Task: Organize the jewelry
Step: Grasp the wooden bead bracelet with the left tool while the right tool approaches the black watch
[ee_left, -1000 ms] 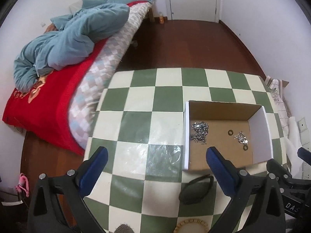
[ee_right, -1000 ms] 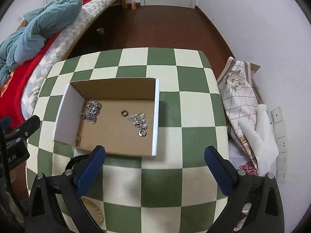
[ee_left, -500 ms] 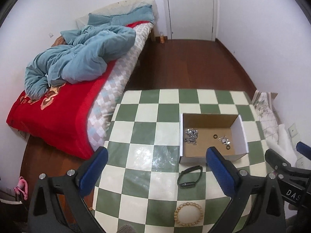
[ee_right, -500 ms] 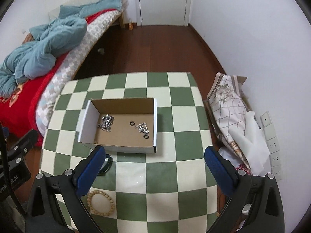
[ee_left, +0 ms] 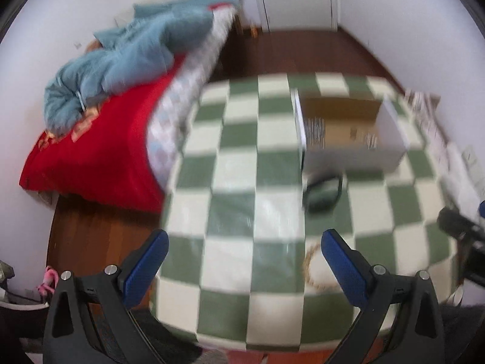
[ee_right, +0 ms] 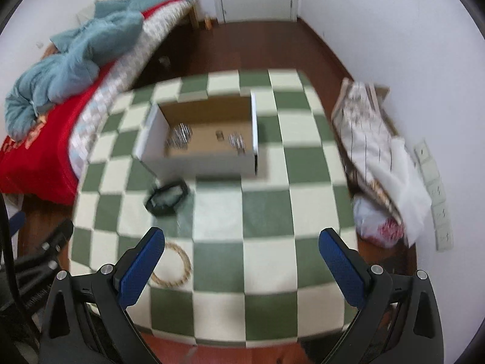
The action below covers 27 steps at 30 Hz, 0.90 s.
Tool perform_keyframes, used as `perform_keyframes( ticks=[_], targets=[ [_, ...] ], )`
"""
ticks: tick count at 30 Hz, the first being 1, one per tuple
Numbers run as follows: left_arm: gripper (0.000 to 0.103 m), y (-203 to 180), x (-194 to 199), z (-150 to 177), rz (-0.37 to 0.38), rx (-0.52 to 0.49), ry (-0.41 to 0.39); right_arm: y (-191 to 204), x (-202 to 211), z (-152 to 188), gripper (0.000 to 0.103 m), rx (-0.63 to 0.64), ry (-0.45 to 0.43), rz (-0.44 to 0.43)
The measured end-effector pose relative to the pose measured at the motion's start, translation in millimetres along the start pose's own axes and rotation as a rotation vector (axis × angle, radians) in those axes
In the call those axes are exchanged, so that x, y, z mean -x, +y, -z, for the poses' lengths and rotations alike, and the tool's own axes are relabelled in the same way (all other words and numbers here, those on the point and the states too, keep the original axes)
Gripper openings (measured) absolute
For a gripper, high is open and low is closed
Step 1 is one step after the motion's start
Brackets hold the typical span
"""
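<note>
Blue-padded tools (ee_left: 245, 250) (ee_right: 241, 248) wide apart, empty.

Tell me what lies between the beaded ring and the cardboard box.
The black band lies between the beaded ring and the cardboard box, clearest in the right wrist view.

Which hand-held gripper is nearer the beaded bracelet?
Left, narrowly. The beaded bracelet lies just inside the left hand-held gripper's right finger; the right hand-held gripper is centred further right of it.
</note>
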State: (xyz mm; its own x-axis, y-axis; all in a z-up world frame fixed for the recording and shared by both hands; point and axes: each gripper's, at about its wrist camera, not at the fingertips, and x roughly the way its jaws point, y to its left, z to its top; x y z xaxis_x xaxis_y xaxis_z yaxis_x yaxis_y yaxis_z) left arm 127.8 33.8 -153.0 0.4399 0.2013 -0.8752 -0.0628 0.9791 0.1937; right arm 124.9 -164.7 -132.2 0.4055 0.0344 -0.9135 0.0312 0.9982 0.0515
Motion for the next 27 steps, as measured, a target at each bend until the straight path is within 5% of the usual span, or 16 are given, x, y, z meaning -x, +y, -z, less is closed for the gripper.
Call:
perform_keyframes(
  ticks=[4,6,8,10,14,16,17,27],
  targets=[
    [0.102,-24.8,-43.7,24.9,0.018,-0.047,0.112,-12.9,-37.4,30.2,0.097,-0.029,0.084,0.023],
    [0.098,-35.8,-58.3,33.2,0.046,-0.064,0.146,-20.8,-54.8,43.7,0.085,-0.045,0.125,0.034],
    [0.083,-46.1,-72.5,39.1,0.076,-0.077,0.186,-29.0,-67.4,53.7,0.082,-0.065,0.16,0.034],
    [0.056,-51.9,-85.3,42.5,0.097,-0.076,0.226,-35.9,-75.1,60.2,0.082,-0.082,0.178,0.031],
    [0.035,-54.4,-96.2,45.6,0.159,-0.067,0.256,-42.6,-79.6,60.2,0.082,-0.101,0.188,0.024],
    [0.011,-51.4,-95.9,46.4,0.182,-0.064,0.257,-42.9,-79.8,55.2,0.082,-0.099,0.183,0.018],
    [0.007,-49.1,-95.1,46.6,0.172,-0.068,0.255,-41.2,-79.8,51.6,0.082,-0.098,0.183,0.019],
    [0.007,16.6,-97.8,43.1,0.091,0.017,0.231,8.2,-104.3,0.5,0.078,-0.116,0.147,-0.142]
  ],
)
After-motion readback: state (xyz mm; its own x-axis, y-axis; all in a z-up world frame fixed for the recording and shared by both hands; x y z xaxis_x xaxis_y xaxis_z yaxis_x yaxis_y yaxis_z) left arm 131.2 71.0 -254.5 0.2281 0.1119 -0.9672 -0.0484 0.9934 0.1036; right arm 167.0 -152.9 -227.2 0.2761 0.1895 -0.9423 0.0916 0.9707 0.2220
